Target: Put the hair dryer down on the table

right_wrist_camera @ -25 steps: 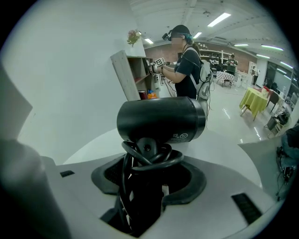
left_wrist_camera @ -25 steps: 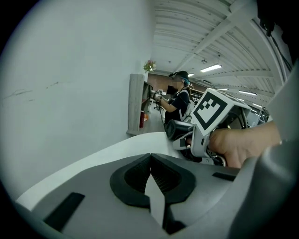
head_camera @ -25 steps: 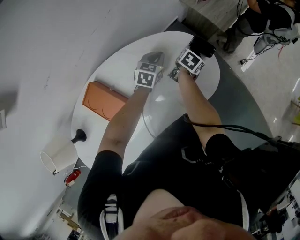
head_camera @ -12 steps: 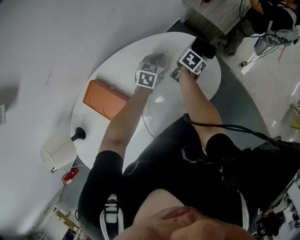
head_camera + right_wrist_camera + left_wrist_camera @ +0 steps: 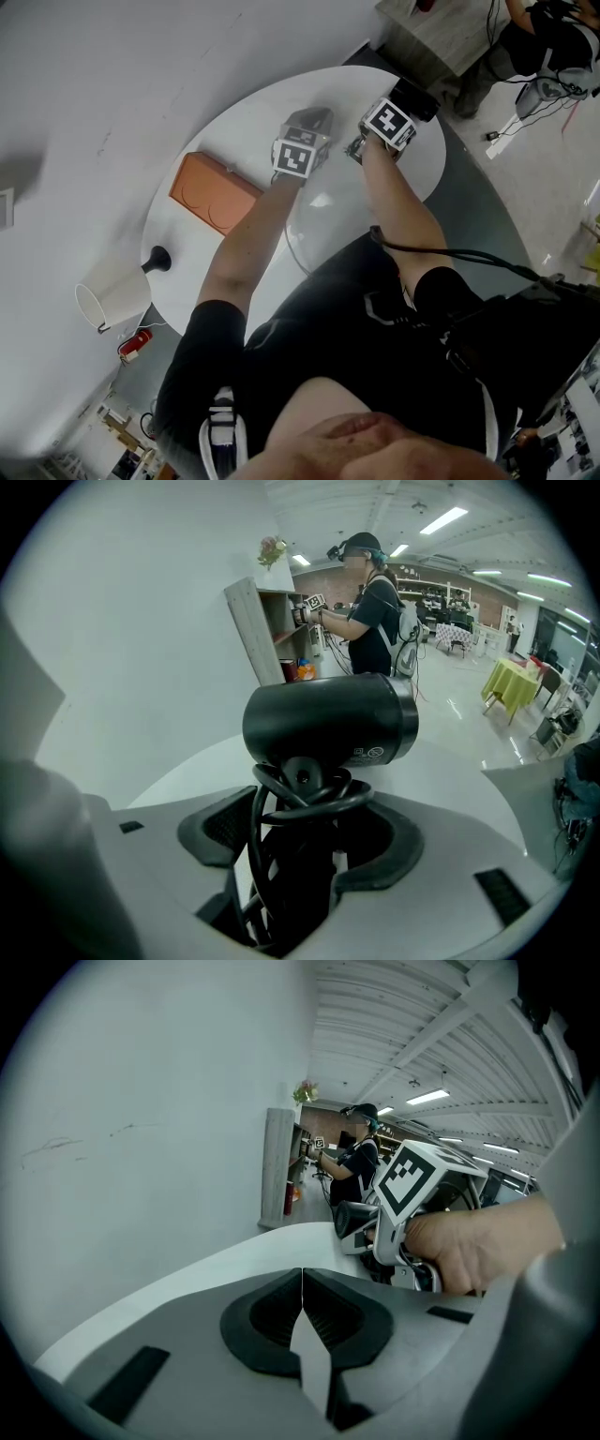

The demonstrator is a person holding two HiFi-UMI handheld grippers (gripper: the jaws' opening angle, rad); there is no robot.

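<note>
Inside my right claw sits the hair dryer; its jaws have just been widening, loose now; release onto the table looks begun; left claw pinched together, empty.

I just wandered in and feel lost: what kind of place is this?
Probably a large open lab or workspace: ceiling strip lights, another person working by a shelf, a yellow-covered table.

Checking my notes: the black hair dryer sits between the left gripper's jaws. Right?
No: the right gripper view shows the black hair dryer between the jaws of the right gripper, which have just been opening. The left gripper is shut and empty.
</note>
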